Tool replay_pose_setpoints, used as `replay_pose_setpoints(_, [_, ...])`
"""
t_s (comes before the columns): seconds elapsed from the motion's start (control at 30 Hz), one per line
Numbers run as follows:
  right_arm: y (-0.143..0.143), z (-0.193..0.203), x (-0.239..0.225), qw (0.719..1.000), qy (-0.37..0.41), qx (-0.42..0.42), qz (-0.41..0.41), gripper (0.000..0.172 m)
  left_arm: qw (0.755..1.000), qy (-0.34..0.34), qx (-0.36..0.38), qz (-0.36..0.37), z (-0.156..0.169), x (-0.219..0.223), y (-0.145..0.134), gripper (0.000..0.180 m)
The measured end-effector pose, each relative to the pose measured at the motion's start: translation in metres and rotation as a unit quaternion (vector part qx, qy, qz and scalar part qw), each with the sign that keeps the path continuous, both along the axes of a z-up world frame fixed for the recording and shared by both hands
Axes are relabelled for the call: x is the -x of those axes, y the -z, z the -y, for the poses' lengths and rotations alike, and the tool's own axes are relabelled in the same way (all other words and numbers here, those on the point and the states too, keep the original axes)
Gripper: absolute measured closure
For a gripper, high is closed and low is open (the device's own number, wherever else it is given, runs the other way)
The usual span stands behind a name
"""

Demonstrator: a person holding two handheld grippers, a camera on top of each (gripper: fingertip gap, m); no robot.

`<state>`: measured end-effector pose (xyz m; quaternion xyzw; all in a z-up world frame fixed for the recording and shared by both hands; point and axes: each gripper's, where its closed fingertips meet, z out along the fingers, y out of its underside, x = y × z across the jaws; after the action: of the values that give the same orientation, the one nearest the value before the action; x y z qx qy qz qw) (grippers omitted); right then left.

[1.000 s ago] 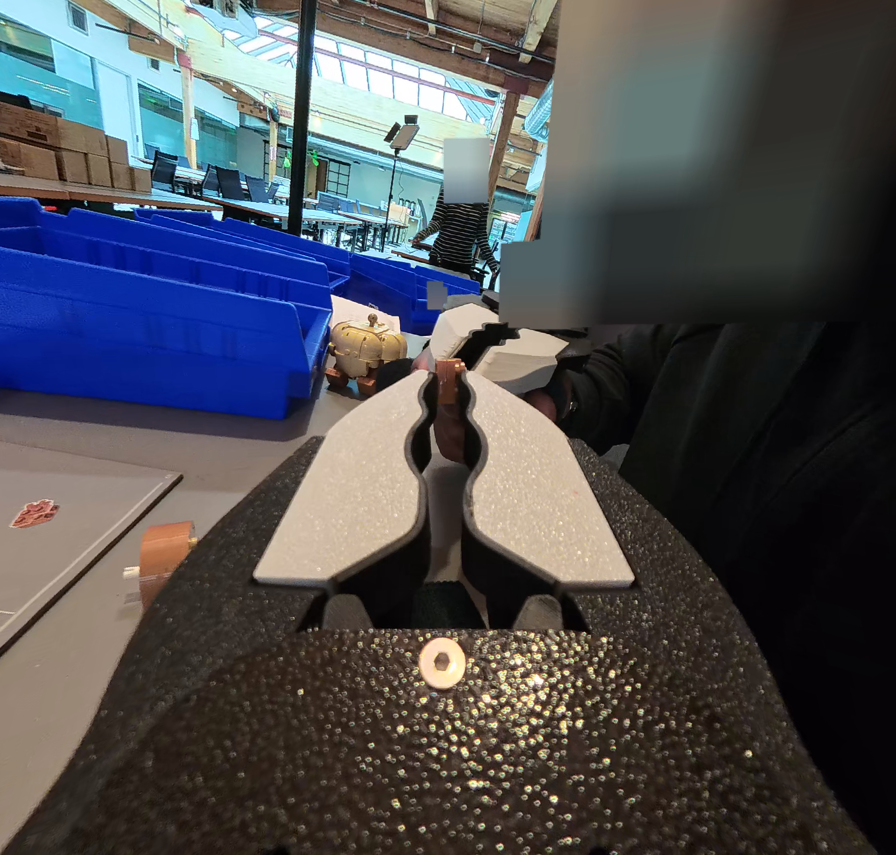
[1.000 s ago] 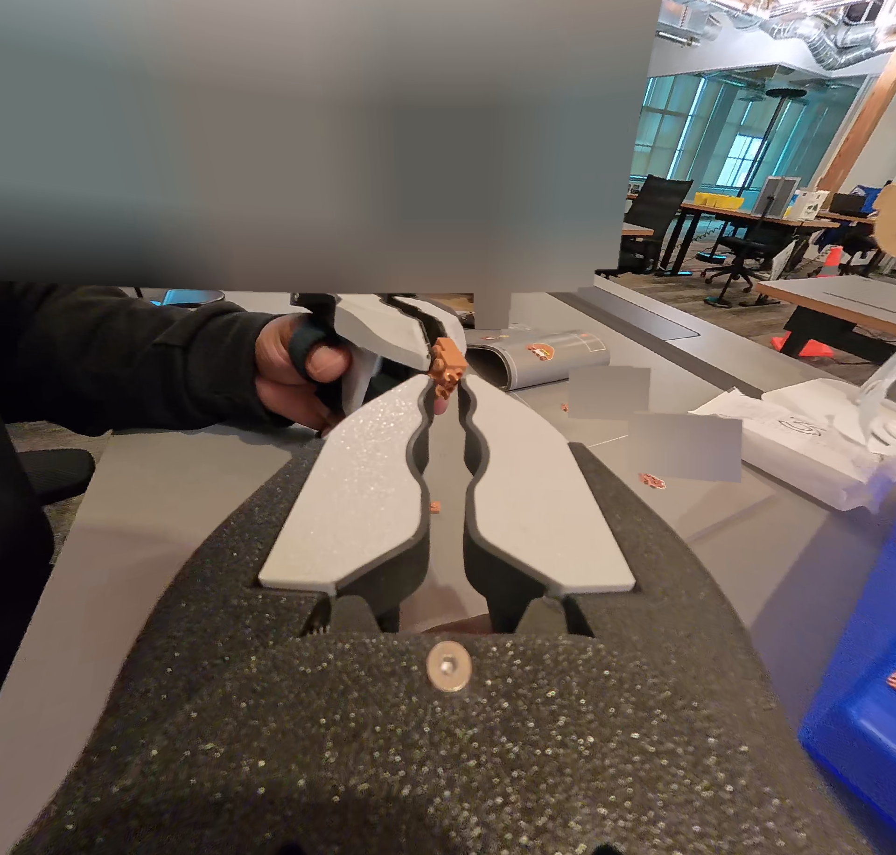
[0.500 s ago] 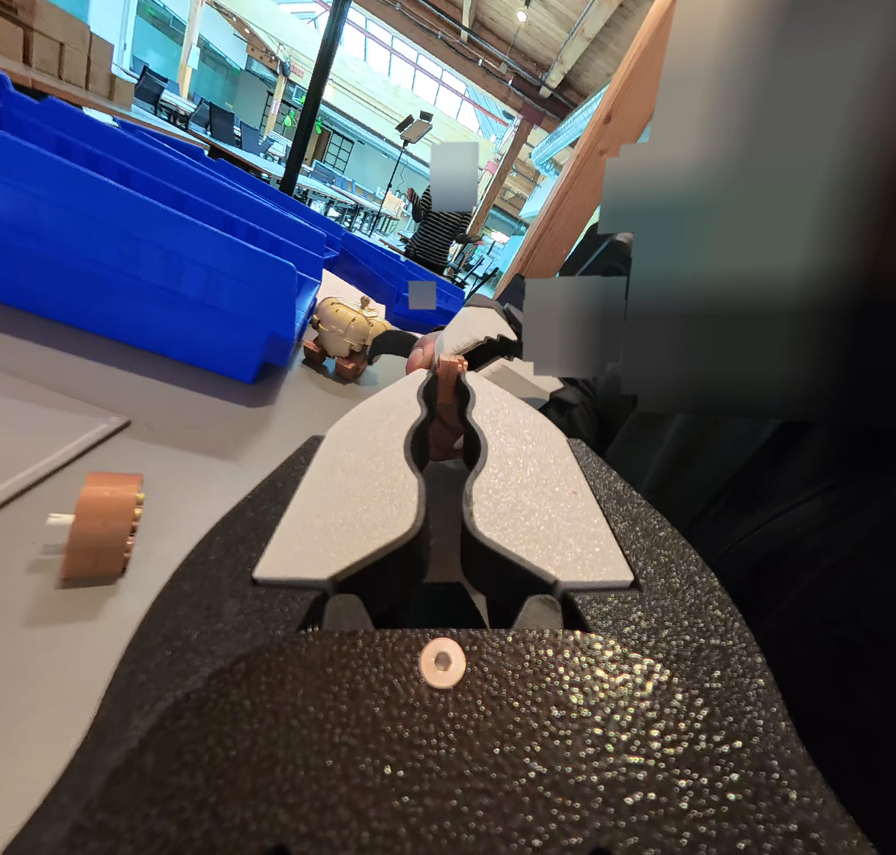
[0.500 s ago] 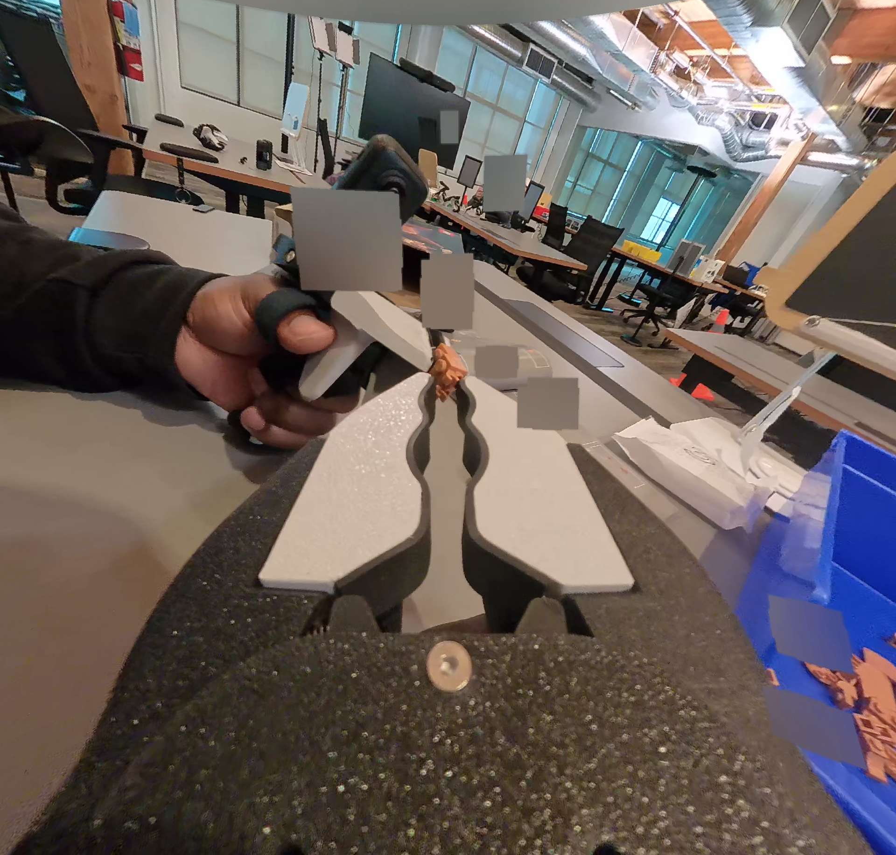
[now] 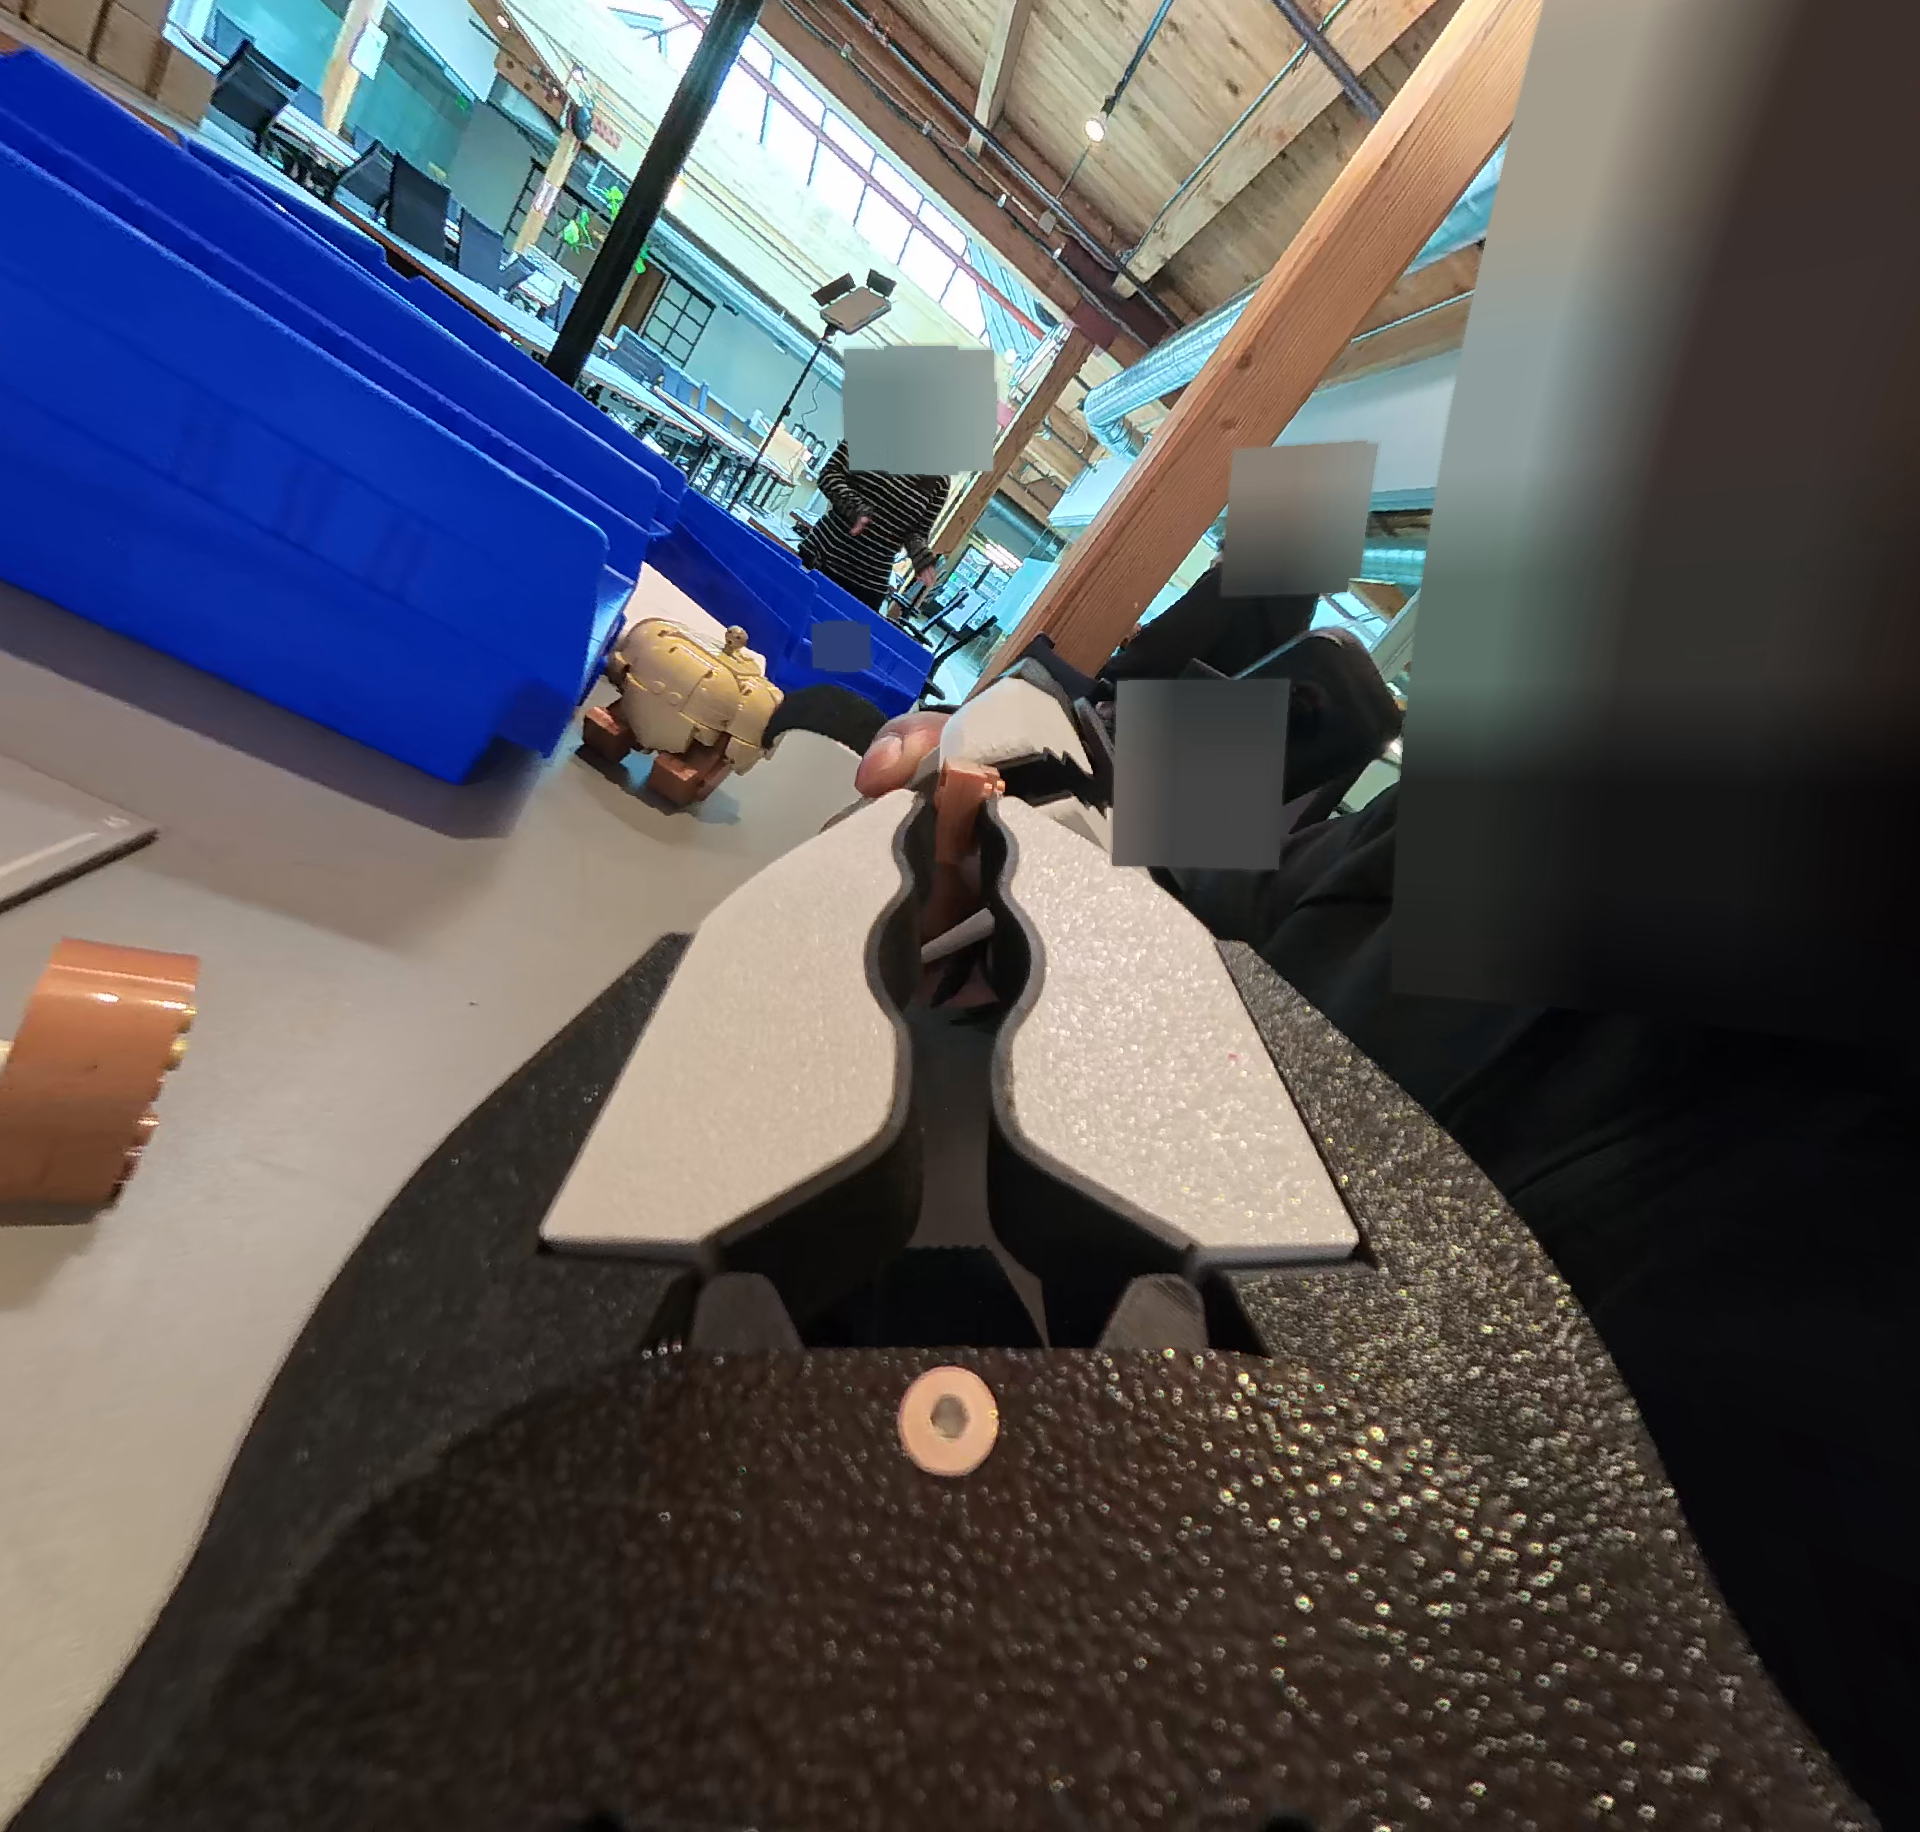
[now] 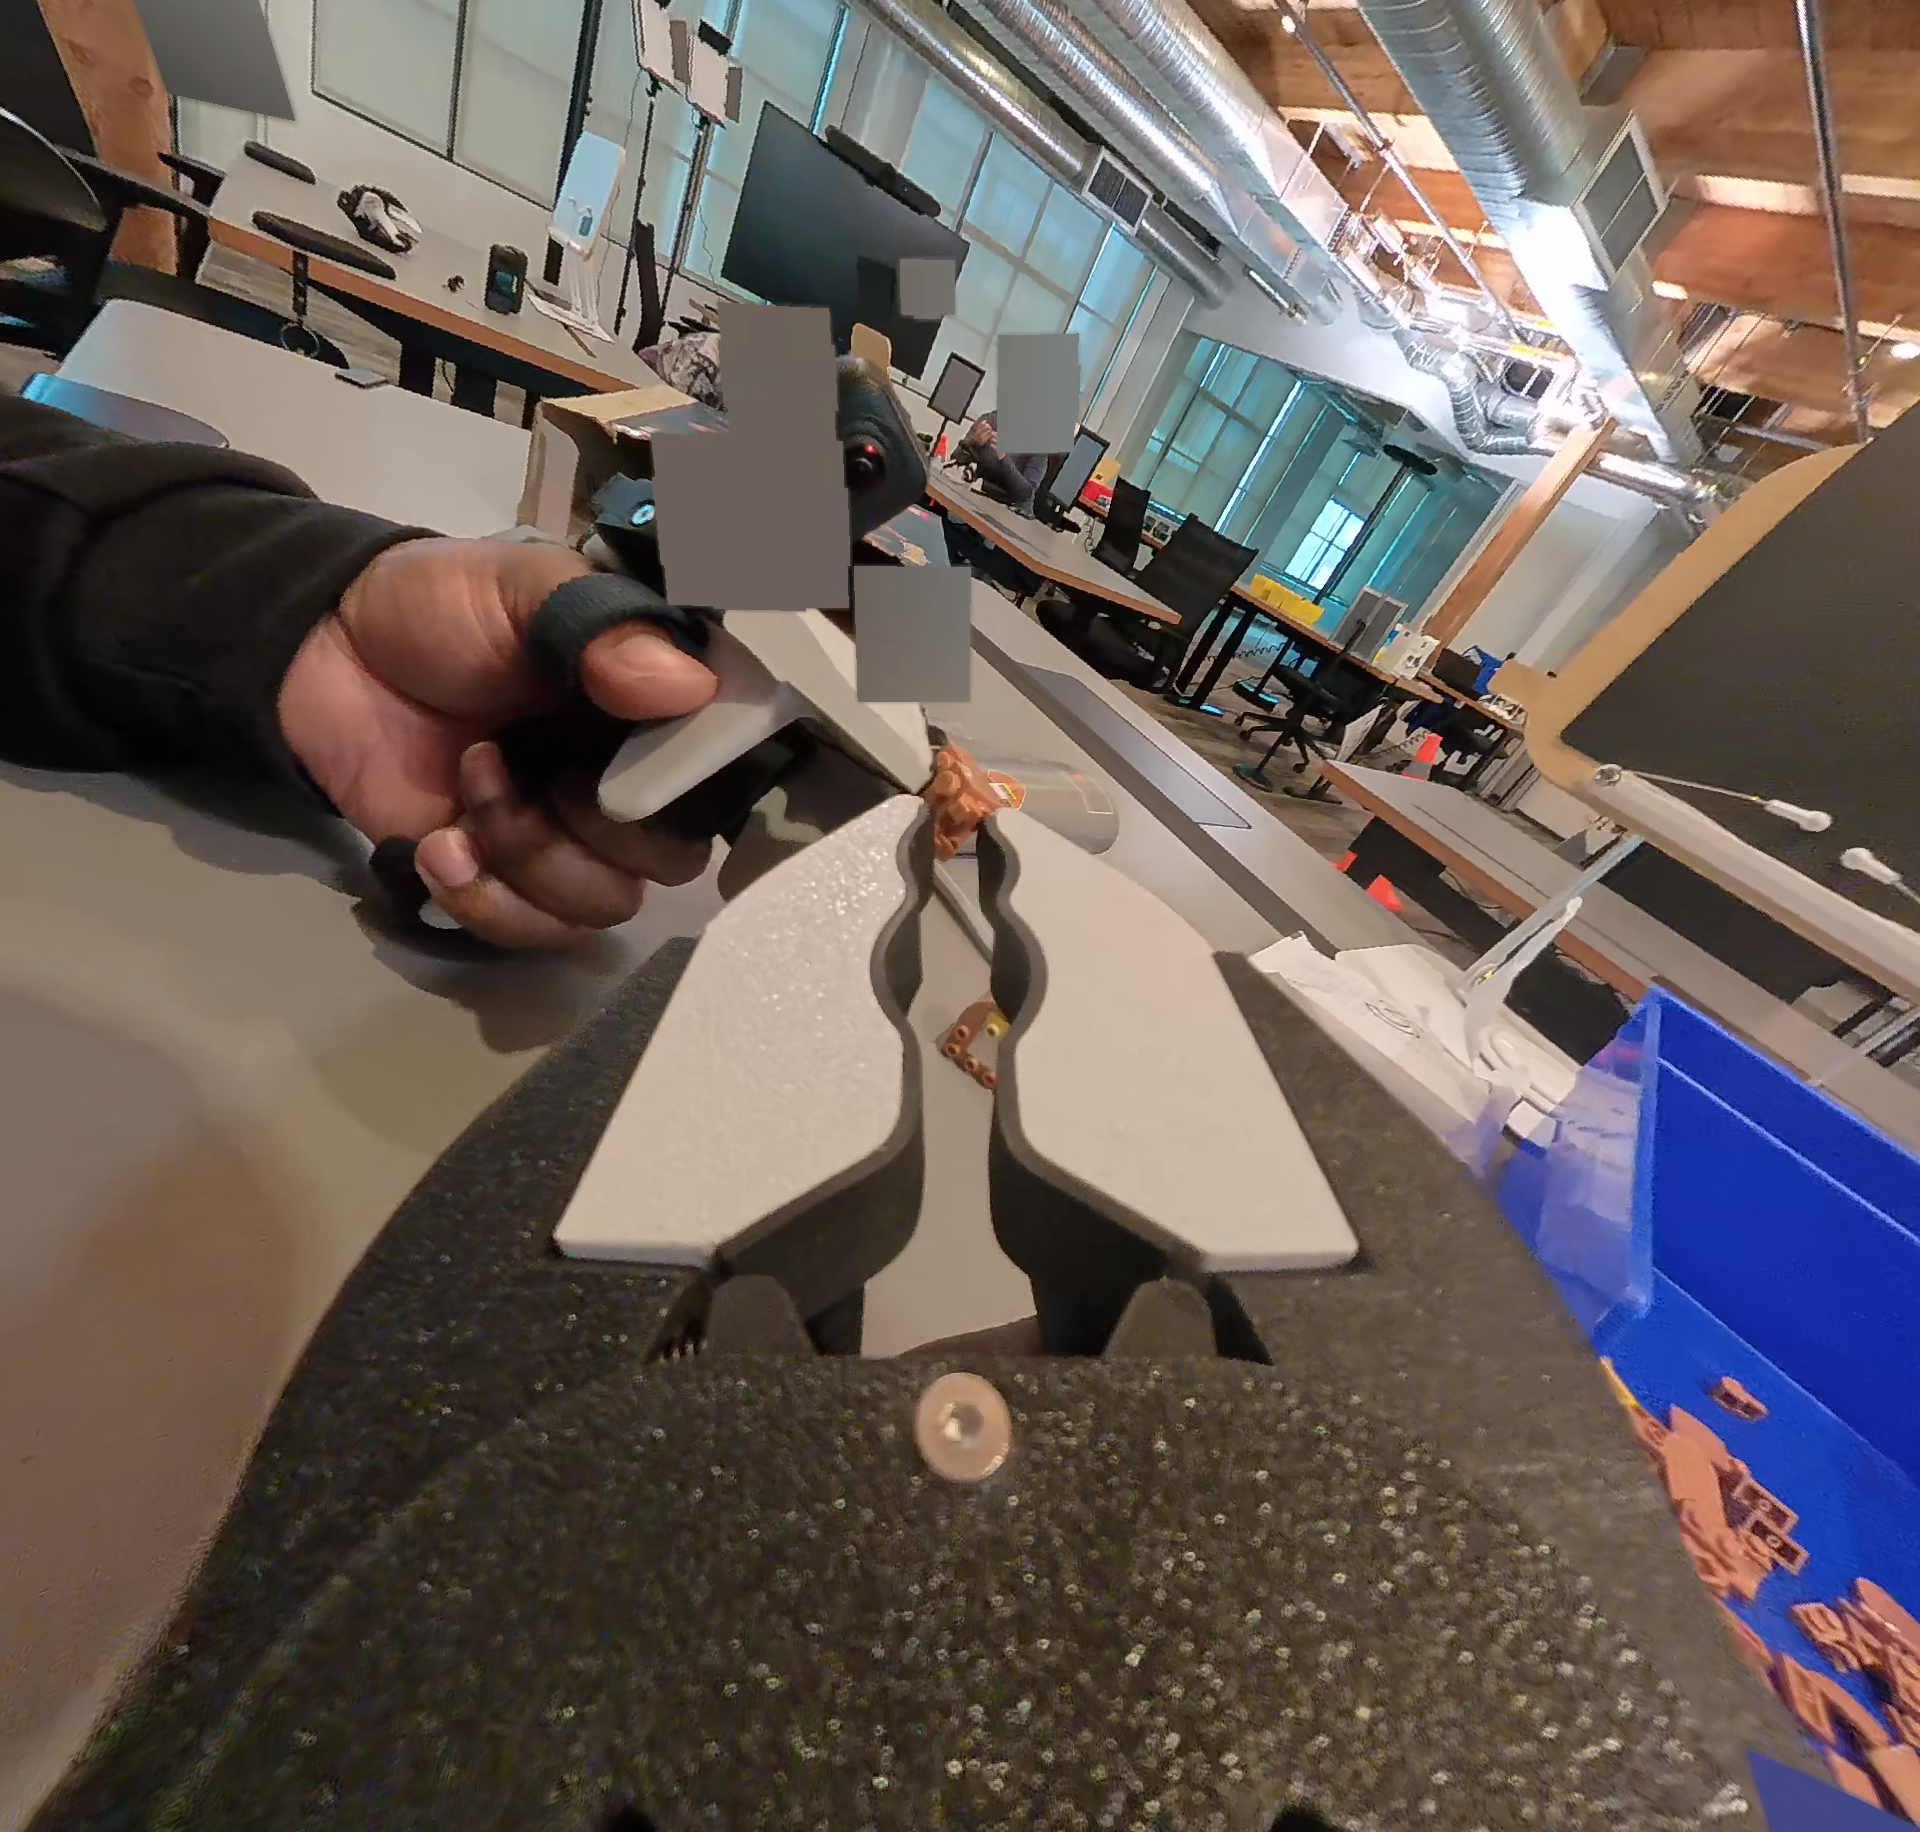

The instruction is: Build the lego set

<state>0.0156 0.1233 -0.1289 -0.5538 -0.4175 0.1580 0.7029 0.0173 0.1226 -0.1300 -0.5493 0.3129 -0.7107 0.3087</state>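
Left gripper (image 5: 954, 816) and right gripper (image 6: 956, 826) both clamping small brown brick piece (image 6: 958, 795), tips meeting above grey table (image 5: 312, 951), sharing its support; tan brick model (image 5: 691, 696) standing apart beside blue bins (image 5: 260, 535).

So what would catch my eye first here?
Two grey grippers meet tip to tip, the left gripper and the right gripper both pinching one small brown brick piece above the grey table. Behind stand blue bins and a tan toy model.
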Motion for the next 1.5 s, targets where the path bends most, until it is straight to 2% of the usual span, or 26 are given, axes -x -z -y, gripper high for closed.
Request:
replay_pose_setpoints(0.33, [-0.0019, 0.0006, -0.0012, 0.999, 0.011, -0.034, 0.013, 0.167, 0.999, 0.014, 0.034, 0.007, 0.0012, -0.0005, 0.0004, 0.172])
replay_pose_setpoints(0.5, [-0.003, 0.0005, -0.0008, 1.0, 0.005, -0.016, -0.005, 0.166, 0.999, 0.012, 0.03, 0.01, 0.0015, 0.0005, -0.0001, 0.173])
replay_pose_setpoints(0.8, [-0.0003, 0.0003, 0.0019, 0.991, -0.044, 0.106, -0.064, 0.165, 0.994, -0.031, -0.101, -0.027, 0.001, 0.0042, 0.0027, 0.173])
replay_pose_setpoints(1.1, [0.0019, 0.0004, 0.0029, 0.987, -0.049, 0.136, -0.068, 0.166, 0.976, -0.067, -0.199, -0.049, 0.0011, 0.0056, 0.0027, 0.173])
replay_pose_setpoints(1.27, [0.0042, -0.0012, 0.0015, 0.994, -0.027, 0.102, -0.032, 0.166, 0.979, -0.067, -0.185, -0.053, 0.0001, 0.0043, 0.0048, 0.173])
replay_pose_setpoints(1.5, [0.0021, -0.0025, -0.0009, 0.999, 0.002, 0.045, -0.004, 0.167, 0.994, -0.045, -0.098, -0.036, -0.0012, 0.0014, 0.0047, 0.173])
